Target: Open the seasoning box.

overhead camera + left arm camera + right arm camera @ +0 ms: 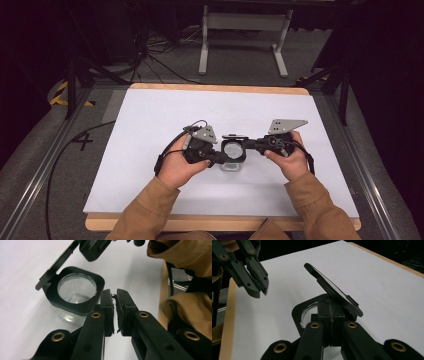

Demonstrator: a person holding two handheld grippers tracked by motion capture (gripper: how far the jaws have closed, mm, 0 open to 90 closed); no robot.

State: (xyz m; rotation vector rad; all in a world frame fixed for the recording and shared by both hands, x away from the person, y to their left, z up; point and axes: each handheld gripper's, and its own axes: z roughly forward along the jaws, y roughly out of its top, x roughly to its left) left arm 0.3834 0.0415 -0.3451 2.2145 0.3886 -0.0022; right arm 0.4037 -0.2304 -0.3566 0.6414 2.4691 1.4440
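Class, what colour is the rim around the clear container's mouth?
Black rim, clearest in the left gripper view.

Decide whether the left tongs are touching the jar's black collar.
Cannot tell. In the left gripper view the left tongs sit at the black collar edge, closed, with neither gap nor contact plain.

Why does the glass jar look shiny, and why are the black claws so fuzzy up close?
Left gripper view: light glints off the jar, and the nearest part of the left tool blurs. Right gripper view: the right tool blurs too. High view: the floor beyond the table is dark.
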